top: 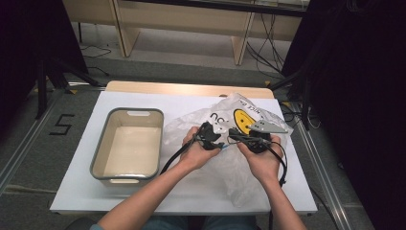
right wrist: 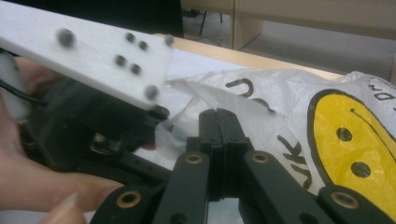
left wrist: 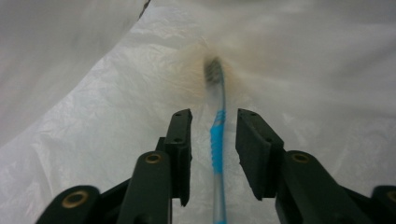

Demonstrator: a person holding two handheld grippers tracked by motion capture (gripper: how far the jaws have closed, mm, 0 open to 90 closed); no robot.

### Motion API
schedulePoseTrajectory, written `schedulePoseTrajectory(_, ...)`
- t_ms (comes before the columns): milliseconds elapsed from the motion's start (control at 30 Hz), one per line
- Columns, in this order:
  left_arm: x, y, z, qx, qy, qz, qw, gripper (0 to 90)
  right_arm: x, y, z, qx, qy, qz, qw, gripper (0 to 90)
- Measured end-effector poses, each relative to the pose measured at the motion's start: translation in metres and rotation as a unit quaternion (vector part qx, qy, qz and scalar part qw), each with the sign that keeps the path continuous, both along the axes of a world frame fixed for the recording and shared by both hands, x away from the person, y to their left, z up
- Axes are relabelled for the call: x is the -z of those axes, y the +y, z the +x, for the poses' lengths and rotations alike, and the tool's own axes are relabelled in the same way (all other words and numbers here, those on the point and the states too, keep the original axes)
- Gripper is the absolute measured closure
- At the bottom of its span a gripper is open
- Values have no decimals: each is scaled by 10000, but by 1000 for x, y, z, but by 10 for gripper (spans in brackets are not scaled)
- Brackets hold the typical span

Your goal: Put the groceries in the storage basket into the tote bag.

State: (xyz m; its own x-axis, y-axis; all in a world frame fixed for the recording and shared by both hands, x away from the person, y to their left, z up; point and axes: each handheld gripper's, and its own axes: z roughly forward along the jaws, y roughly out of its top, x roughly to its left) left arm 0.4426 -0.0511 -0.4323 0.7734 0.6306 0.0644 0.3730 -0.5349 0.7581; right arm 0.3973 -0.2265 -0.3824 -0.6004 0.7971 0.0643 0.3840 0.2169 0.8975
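Inside one plastic bag (left wrist: 93, 140), the left tool (left wrist: 214, 126) gapes around one toothbrush (left wrist: 217, 140); the right tool (right wrist: 218, 121) pinches the bag.

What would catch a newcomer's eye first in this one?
The white plastic bag with its yellow smiley face, crumpled at the table's right side. Inside it, a blue toothbrush lies between the open jaws of the left gripper. The right gripper pinches the bag's edge; a grey tub sits left.

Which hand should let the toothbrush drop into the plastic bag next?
Left. The left claw stands open around the toothbrush inside the plastic bag; the right claw is shut on the bag's edge.
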Motion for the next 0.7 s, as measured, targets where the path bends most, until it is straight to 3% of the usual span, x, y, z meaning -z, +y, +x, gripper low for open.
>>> schedulePoseTrajectory(167,-11,18,-21,130,110,1,9999,512,4,-4,-2,-21,97,-44,9999,900)
schedulePoseTrajectory(467,-25,61,-55,2,170,-59,9998,498,15,-9,-11,-195,459,-261,9984,900)
schedulePoseTrajectory(567,-29,75,-59,-136,124,-208,9996,517,23,-7,-13,-326,684,-321,9966,900)
schedulePoseTrajectory(700,-31,85,-56,-286,195,-352,9988,551,34,-3,-14,-574,1071,-528,9912,900)
